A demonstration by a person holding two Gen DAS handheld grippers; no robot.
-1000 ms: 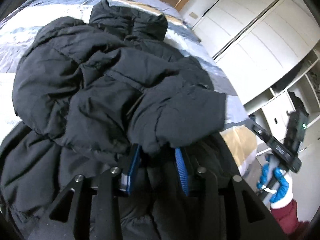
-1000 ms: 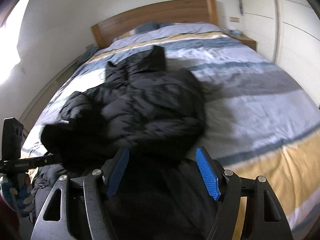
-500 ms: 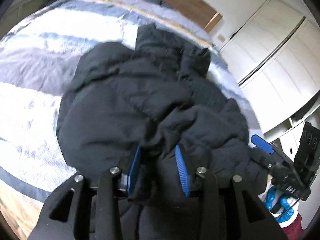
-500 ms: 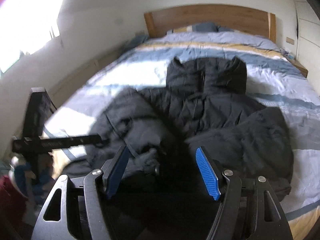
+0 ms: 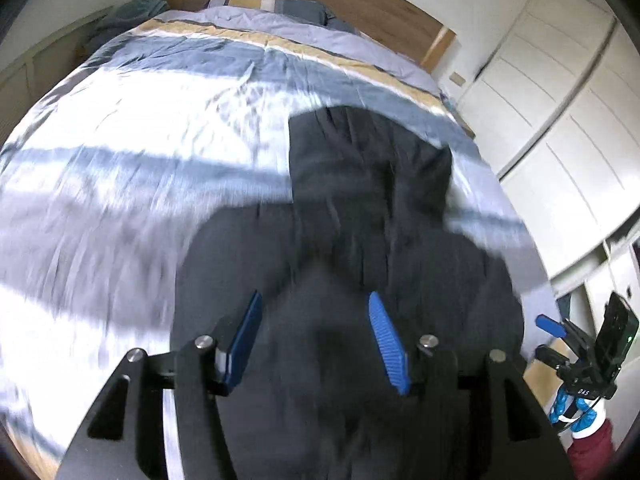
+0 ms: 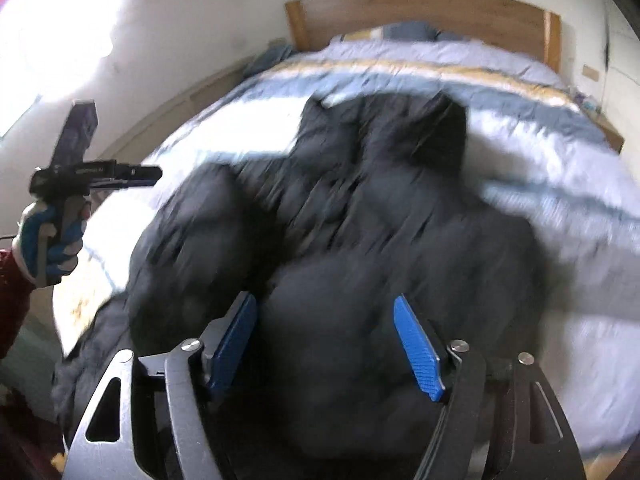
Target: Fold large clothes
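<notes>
A black puffer jacket [image 5: 360, 208] lies bunched on the striped bed [image 5: 120, 160], its collar toward the headboard. My left gripper [image 5: 315, 300] hovers over the jacket's near part. Its jaws are opening, and the blurred dark fabric lies below them, not pinched. The right wrist view shows the same jacket [image 6: 400, 220] under my right gripper [image 6: 325, 300]. Those jaws stand wide and are opening too, with jacket bulk between the blue pads [image 6: 416, 344] but no clear press on it. Each gripper appears in the other's view, held by a blue-and-white gloved hand [image 6: 48, 240].
A wooden headboard [image 6: 420, 12] and pillows stand at the far end of the bed. White wardrobe doors [image 5: 560, 120] and open shelves run along the right side. A nightstand [image 6: 612, 136] sits at the bed's far right corner. Both views are motion-blurred.
My left gripper let go of the jacket fold it was pinching, and its jaws spread. Both views swung across the bed, and the right jaws widened a little.
</notes>
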